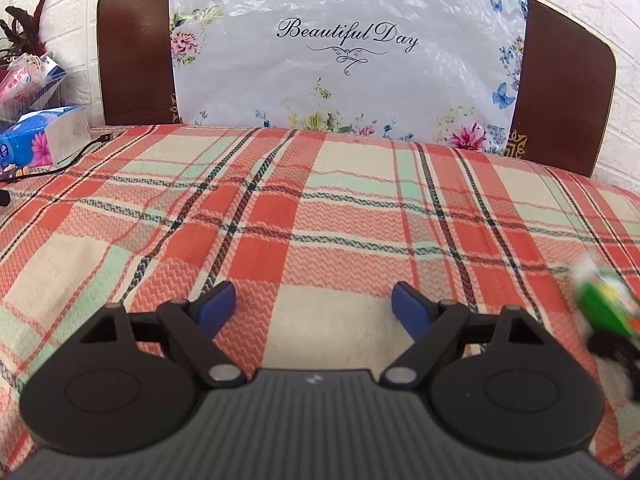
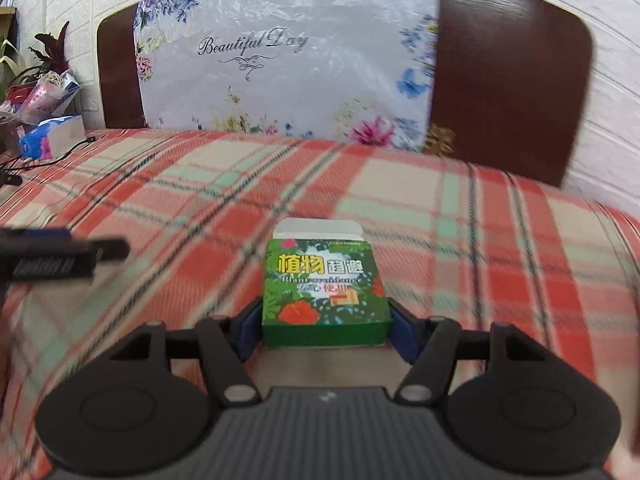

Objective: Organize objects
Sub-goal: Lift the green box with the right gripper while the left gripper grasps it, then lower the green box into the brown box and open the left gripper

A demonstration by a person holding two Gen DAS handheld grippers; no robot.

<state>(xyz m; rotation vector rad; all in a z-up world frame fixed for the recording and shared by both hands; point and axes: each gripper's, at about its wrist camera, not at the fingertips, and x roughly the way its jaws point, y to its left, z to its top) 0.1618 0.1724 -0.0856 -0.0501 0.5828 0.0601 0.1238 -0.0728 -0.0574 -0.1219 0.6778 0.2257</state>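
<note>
The green box (image 2: 325, 292) with its white flap open at the far end sits between your right gripper (image 2: 325, 330)'s blue pads, which pinch its near end over the plaid bedcover (image 2: 460, 240). Your left gripper (image 1: 313, 306), to the left, is spread wide with nothing between its fingers. The floral headboard cover (image 1: 348, 52) stands far behind.
</note>
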